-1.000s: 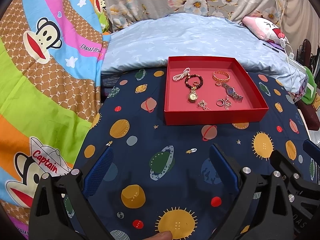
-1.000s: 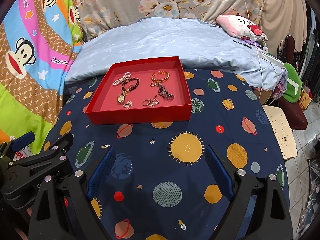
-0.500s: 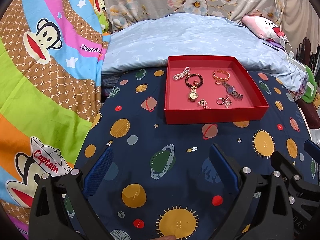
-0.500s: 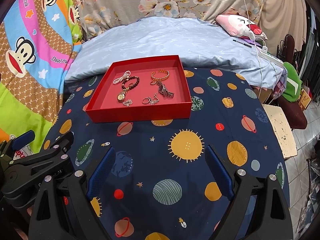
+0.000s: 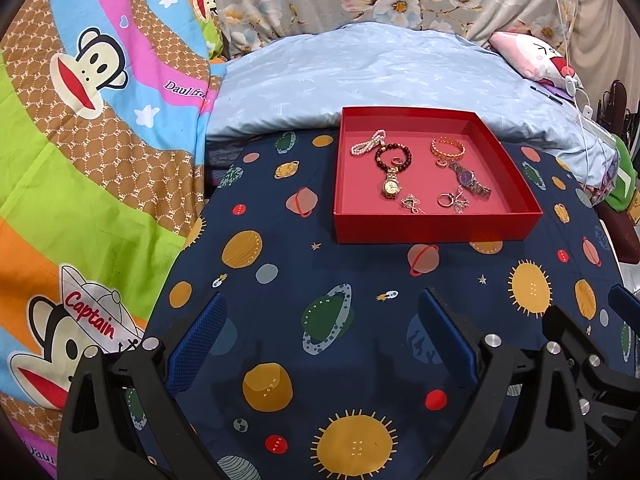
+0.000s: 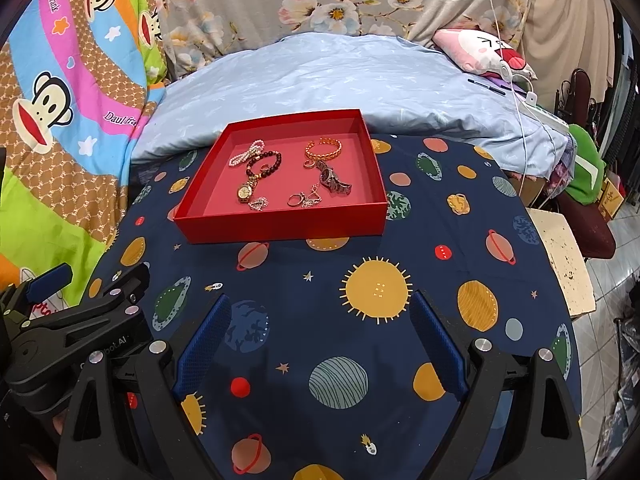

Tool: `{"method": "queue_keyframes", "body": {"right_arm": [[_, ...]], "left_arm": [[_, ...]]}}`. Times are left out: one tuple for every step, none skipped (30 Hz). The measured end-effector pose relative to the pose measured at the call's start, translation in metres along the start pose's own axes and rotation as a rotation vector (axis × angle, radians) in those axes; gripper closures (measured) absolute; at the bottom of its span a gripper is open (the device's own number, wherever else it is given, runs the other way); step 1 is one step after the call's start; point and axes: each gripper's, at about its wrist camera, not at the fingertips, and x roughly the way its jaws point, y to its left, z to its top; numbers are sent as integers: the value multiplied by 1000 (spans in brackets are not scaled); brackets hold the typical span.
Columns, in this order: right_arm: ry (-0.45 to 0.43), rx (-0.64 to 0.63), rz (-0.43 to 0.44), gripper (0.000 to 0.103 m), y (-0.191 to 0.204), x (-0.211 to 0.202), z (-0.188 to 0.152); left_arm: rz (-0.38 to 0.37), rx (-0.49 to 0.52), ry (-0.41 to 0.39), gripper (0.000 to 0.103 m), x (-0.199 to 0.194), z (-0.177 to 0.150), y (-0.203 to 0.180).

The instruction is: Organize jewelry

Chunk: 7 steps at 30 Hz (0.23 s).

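Observation:
A shallow red tray [image 5: 436, 230] [image 6: 280, 226] sits on the navy planet-print cloth, well ahead of both grippers. Inside lie a pearl bracelet [image 5: 368, 142] [image 6: 246, 153], a dark bead bracelet [image 5: 393, 156] [image 6: 264, 162], a gold watch [image 5: 391, 186] [image 6: 245, 191], an orange-gold bangle [image 5: 448, 148] [image 6: 323, 149], a purple-faced steel watch [image 5: 469, 180] [image 6: 334, 180], rings and small silver pieces [image 5: 450, 202] [image 6: 302, 200]. My left gripper [image 5: 324, 336] is open and holds nothing. My right gripper [image 6: 320, 340] is open too, with the left gripper's body at its lower left.
The planet cloth [image 5: 320, 280] covers a round surface that drops off at the right. Behind the tray lies a light blue quilt [image 5: 360, 76]; a monkey-print blanket [image 5: 80, 140] is to the left. A white stool [image 6: 564, 256] and clutter stand at the right.
Both grippers have drawn back slightly, so the tray sits a little higher in both views. A fingertip seen at the left view's bottom edge has gone. Jaws stay open.

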Motion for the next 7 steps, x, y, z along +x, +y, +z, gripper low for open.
{"method": "queue_keyframes", "body": {"right_arm": [[1, 0, -1, 15, 0, 0, 0], [1, 1, -1, 15, 0, 1, 1], [0, 2, 0, 15, 0, 0, 1], [0, 3, -1, 15, 0, 1, 1], [3, 4, -2, 15, 0, 1, 1], [6, 5, -2, 15, 1, 2, 2], [6, 5, -2, 15, 1, 2, 2]], "left_arm": [[1, 2, 2, 9, 1, 0, 0], [-1, 3, 1, 9, 1, 0, 0], [-3, 4, 1, 9, 1, 1, 0], [-5, 5, 1, 9, 1, 1, -1], [-6, 5, 0, 9, 1, 1, -1], [-6, 4, 2, 9, 1, 1, -1], [-5, 3, 6, 9, 2, 1, -1]]}}
